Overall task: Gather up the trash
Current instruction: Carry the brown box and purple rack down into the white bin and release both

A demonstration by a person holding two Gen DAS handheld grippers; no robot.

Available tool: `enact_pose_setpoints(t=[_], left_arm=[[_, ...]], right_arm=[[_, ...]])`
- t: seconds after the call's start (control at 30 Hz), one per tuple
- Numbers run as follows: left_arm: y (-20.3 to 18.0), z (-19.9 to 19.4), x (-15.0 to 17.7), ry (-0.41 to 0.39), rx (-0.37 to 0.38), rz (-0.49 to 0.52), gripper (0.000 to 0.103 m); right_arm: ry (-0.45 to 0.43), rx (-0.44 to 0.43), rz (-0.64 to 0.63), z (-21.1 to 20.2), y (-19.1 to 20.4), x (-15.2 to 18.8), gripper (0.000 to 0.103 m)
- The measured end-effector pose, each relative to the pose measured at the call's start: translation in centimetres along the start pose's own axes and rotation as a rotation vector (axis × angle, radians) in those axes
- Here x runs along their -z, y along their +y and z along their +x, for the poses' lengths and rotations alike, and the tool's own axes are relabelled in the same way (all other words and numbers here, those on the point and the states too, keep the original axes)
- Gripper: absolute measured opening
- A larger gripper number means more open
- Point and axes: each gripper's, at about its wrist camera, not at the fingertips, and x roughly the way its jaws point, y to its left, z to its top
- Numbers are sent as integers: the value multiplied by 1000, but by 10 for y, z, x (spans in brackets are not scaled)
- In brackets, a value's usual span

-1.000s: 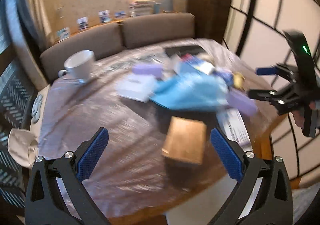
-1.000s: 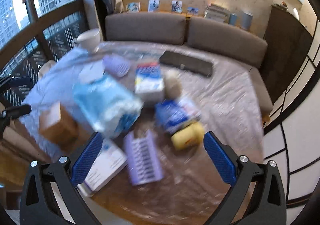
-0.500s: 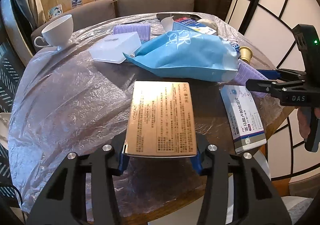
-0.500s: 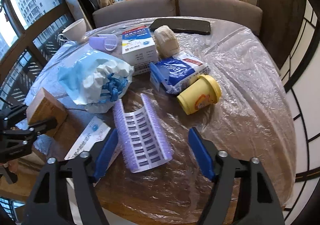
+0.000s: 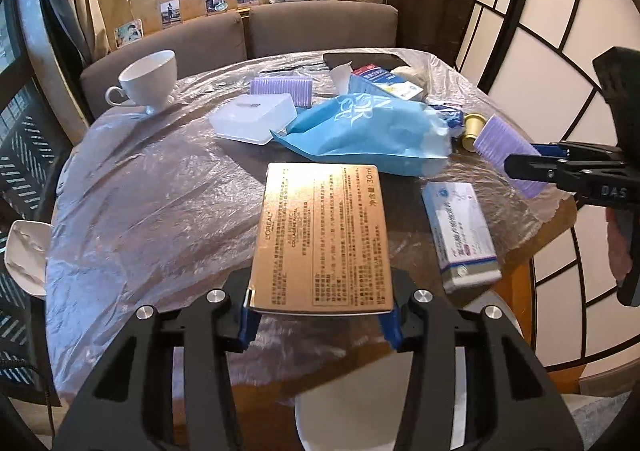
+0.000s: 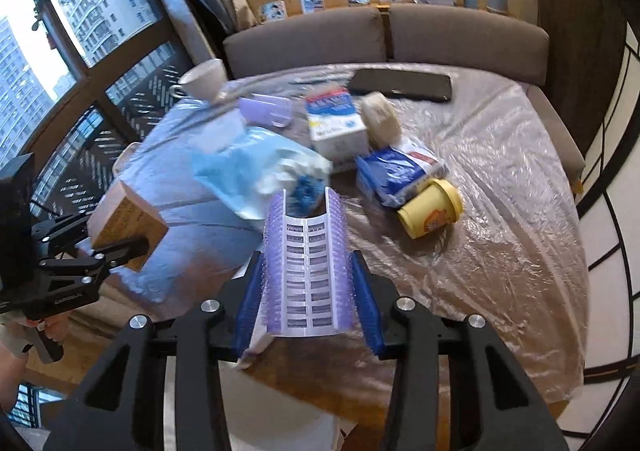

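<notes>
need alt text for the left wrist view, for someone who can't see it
The left gripper clamps a flat gold cardboard box above a round table under crinkled clear plastic sheet. Behind lie a blue plastic bag, a white teacup and a white-and-blue medicine box; at right, the right gripper grips a purple ridged tray.

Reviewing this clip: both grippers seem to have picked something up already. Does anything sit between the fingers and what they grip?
Nothing visible does. The left gripper is shut directly on the gold carton, and the right gripper is shut directly on the purple blister tray. No bin shows in either view, so the path there cannot be judged.
</notes>
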Motion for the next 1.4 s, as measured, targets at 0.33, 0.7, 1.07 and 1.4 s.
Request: enact_pose_setpoints(t=[0.33, 0.7, 1.07, 1.4], left_arm=[[-20, -27, 28, 49, -19, 34, 48], [-44, -24, 70, 161, -31, 133, 48], [-60, 10, 102, 271, -9, 190, 48], [-61, 48, 122, 356, -6, 193, 48]], right_arm=[[61, -89, -102, -26, 56, 33, 43], [205, -96, -152, -9, 75, 77, 43], [306, -75, -152, 19, 76, 102, 43], [362, -43, -163, 47, 68, 121, 43]])
